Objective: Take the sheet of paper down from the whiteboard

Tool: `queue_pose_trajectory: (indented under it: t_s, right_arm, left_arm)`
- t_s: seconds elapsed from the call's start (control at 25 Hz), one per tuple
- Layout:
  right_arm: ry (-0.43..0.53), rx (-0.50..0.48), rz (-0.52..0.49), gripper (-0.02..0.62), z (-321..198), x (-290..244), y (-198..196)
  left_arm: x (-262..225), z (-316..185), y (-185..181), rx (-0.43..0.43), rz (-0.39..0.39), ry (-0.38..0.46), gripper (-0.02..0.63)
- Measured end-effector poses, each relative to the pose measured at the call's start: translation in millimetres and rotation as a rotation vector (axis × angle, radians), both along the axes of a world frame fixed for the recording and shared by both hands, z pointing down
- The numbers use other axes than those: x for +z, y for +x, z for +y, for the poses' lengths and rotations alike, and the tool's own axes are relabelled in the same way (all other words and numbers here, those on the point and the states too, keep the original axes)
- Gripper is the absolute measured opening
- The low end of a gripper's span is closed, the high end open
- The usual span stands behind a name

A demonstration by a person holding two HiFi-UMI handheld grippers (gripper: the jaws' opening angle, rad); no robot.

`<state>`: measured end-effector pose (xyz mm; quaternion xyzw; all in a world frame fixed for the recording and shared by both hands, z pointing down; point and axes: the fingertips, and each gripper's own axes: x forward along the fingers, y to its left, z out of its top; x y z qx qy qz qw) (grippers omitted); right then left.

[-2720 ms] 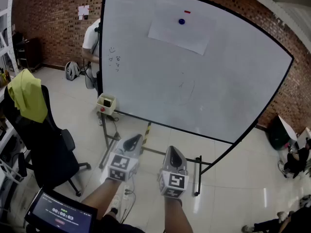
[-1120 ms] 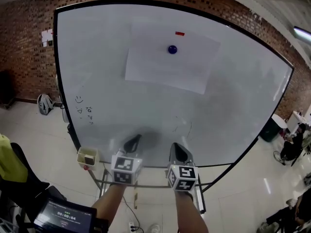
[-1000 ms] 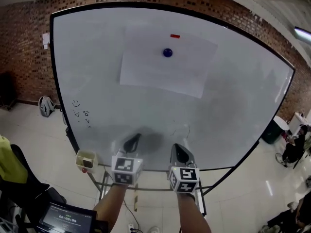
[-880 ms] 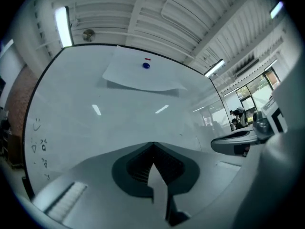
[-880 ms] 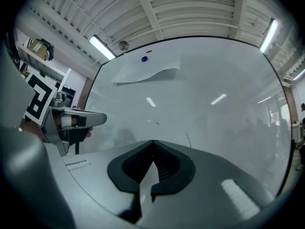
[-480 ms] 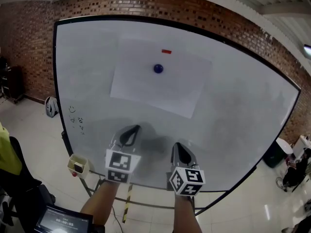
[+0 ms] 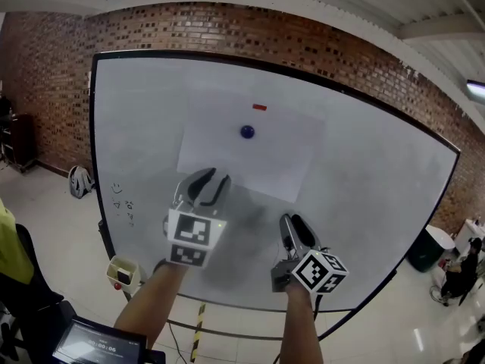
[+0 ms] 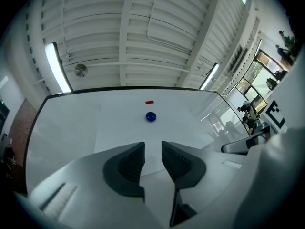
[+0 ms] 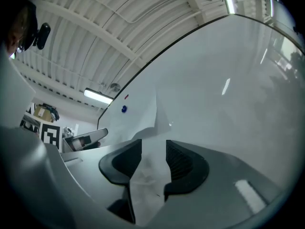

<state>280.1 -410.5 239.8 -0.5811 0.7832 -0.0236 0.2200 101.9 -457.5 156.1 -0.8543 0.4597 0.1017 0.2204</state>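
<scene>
Jaws of both handheld grippers are standing apart, having just been opening, with nothing between either pair. The left gripper (image 7: pixel 206 184) and the right gripper (image 7: pixel 297 227) are pointing up at a black-framed whiteboard (image 7: pixel 364 203) before a red brick wall (image 7: pixel 227 32). A rectangular white sheet of paper (image 7: pixel 258 158) is hanging on the board's upper middle, pinned near its top edge by a round blue magnet (image 7: pixel 247 132), with a small red strip (image 7: pixel 260 107) sitting just above. Only the head view is showing small black doodles (image 7: pixel 121 202) near the board's left edge, too small to read, and a dark tablet screen (image 7: pixel 98 346). The left gripper view is framing the magnet (image 8: pixel 151 117) under a ribbed white ceiling (image 8: pixel 143 32). The right gripper view is catching the sheet (image 9: pixel 140 116) obliquely, a shadow lying beside its near edge.
</scene>
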Motion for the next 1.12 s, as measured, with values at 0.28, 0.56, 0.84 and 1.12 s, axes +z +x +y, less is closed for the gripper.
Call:
queue_pose_trajectory:
  t_s: [0.28, 0.56, 0.84, 1.12]
  right_arm:
    - [0.007, -0.045, -0.015, 0.198, -16, -29, -4]
    - [-0.001, -0.102, -0.003, 0.190, -25, -51, -12]
    - [0.015, -0.138, 0.028, 0.167, -27, -68, -22]
    - [0.013, -0.155, 0.069, 0.163, -28, -75, -31]
  left_arm:
    - [-41, -15, 16, 0.005, -0.005, 0.023, 0.160]
    - [-75, -18, 31, 0.018, 0.001, 0.043, 0.167]
    - [-84, -25, 47, 0.025, 0.030, 0.041, 0.163]
    - [-87, -34, 53, 0.002, 0.031, 0.029, 0.156]
